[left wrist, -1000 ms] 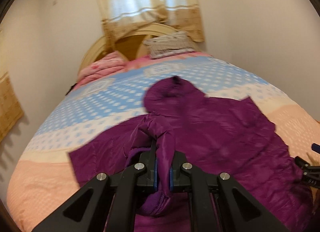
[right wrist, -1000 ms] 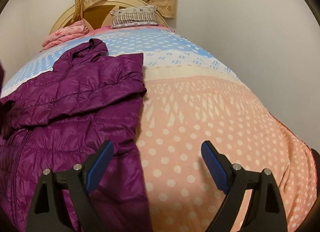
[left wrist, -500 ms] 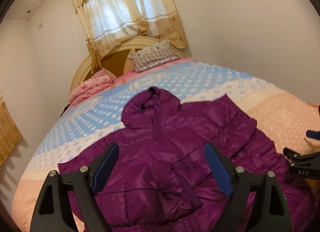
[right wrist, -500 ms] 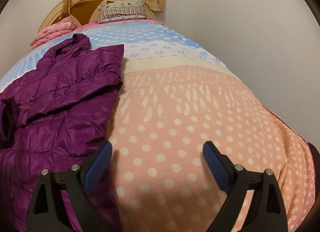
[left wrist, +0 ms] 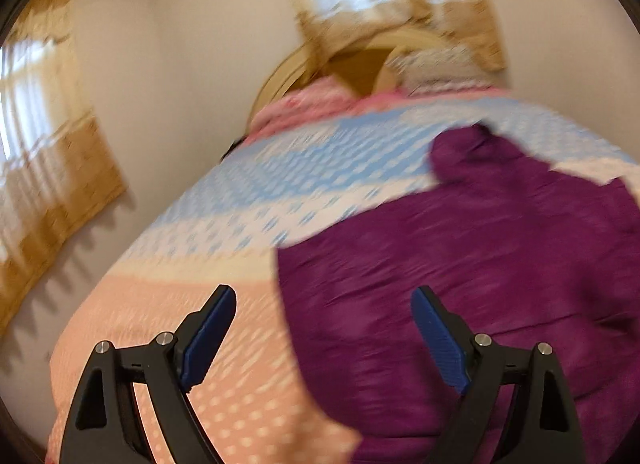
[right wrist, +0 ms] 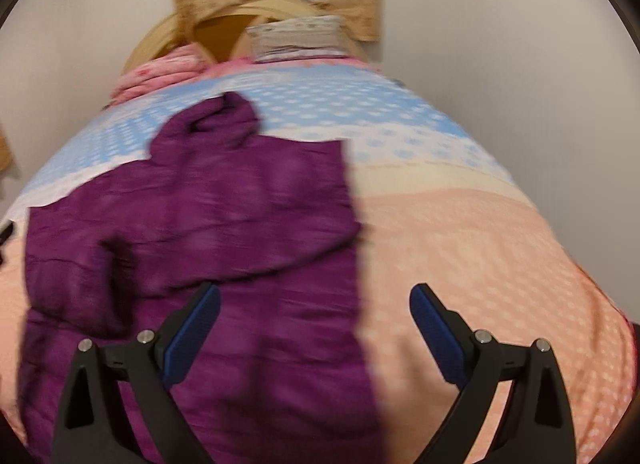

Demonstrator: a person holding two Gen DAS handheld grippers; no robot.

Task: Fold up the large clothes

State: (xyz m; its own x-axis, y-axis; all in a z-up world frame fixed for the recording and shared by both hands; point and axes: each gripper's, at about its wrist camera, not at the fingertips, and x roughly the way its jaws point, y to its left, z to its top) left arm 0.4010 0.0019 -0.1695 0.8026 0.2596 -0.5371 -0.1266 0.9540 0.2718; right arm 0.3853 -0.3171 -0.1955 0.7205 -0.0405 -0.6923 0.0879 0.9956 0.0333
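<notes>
A second ago the left gripper [left wrist: 323, 328] is pinched on a fold of the purple jacket [left wrist: 480, 264]; now its jaws stand spread with nothing between them, hanging over the seam where the jacket's left edge meets the peach part of the bedspread [left wrist: 168, 328]. The sleeve it carried lies across the jacket's chest, seen in the right wrist view as a band running over the front. The right gripper [right wrist: 315, 326] is spread too and holds nothing — it hovers above the jacket's right edge, one finger over purple cloth, the other over bare bedspread.

So both sleeves look folded in, and the jacket [right wrist: 192, 232] lies flat in the middle of the bed, hood [right wrist: 216, 120] pointing toward the headboard [right wrist: 224, 20]. Likely next comes a fold of the body, from the sides or from the hem up.

Edges: the jacket's two long sides run fairly straight and are free to grab, though blur hides the fine line of each. There is open bedspread on both sides and beyond the hood. The pink blanket [right wrist: 160, 72] and pillow [right wrist: 296, 38] sit well apart at the head — no obstacle. The wall [right wrist: 520, 44] on the right is close to the bed.
</notes>
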